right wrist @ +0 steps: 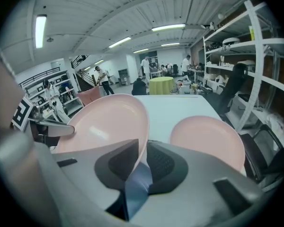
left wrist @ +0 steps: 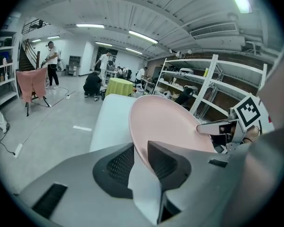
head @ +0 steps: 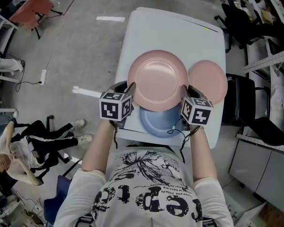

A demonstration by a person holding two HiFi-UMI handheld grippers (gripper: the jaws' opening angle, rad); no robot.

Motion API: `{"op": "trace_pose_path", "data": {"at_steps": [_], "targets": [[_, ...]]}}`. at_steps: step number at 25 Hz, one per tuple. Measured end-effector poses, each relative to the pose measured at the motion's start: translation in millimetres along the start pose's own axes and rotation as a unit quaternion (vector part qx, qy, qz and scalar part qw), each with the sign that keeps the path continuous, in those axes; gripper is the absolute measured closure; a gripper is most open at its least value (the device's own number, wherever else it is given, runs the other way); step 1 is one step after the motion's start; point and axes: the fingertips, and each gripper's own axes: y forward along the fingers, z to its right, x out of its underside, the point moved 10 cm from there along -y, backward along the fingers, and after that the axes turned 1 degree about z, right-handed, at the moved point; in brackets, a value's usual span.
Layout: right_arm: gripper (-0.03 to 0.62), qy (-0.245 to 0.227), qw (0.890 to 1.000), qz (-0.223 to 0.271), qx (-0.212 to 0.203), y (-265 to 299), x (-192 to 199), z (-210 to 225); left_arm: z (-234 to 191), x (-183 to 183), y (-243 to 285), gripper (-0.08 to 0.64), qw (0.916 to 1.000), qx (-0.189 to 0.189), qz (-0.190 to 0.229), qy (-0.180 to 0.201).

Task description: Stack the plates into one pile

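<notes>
Now: big pink plate [head: 157, 79] gripped both sides over blue plate [head: 157, 123]

Head view: I've got it pinched at opposite rims, left gripper [head: 130, 87] and right gripper [head: 185, 91], for a level carry. It overlaps the far part of the blue plate, which sits at the near edge of the table [head: 175, 32]. To the rt, apart, lies the small pink plate [head: 209, 82].

Left gripper view: jaws clamped on the rim, thin edge btwn the pads.

Right gripper view: same, jaws closed on the opposite rim, blue plate showing below.

My guess: set it down centred on the blue one; the small one goes on top.
</notes>
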Motion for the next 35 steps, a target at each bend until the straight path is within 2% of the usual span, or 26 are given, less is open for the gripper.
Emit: {"op": "trace_pose_path", "data": {"at_steps": [8, 16, 25, 28, 32, 35], "targets": [[0.531, 0.028, 0.999, -0.005, 0.026, -53.9, 63.9, -12.0, 22.7, 47.2, -32.8, 0.463, 0.9991, 0.028, -0.023, 0.023], [0.528, 0.053, 0.997, -0.028, 0.046, -80.6, 120.4, -5.6, 46.1, 86.6, -36.9, 0.463, 0.9967, 0.041, -0.055, 0.044], [0.526, 0.080, 0.993, -0.057, 0.066, -83.5, 157.0, 0.4, 58.7, 111.1, -20.9, 0.462, 0.9911, 0.024, -0.096, 0.089], [0.525, 0.081, 0.992, -0.065, 0.074, -82.3, 163.4, 4.0, 63.8, 114.7, -11.7, 0.462, 0.9893, 0.021, -0.098, 0.106], [0.523, 0.071, 0.991, -0.064, 0.092, -80.6, 163.5, 7.3, 72.5, 119.0, -1.5, 0.446, 0.9828, -0.002, -0.099, 0.156], [0.517, 0.045, 0.990, -0.074, 0.111, -76.9, 162.4, 4.9, 73.7, 121.0, 1.8, 0.442, 0.9795, -0.016, -0.101, 0.174]]}}
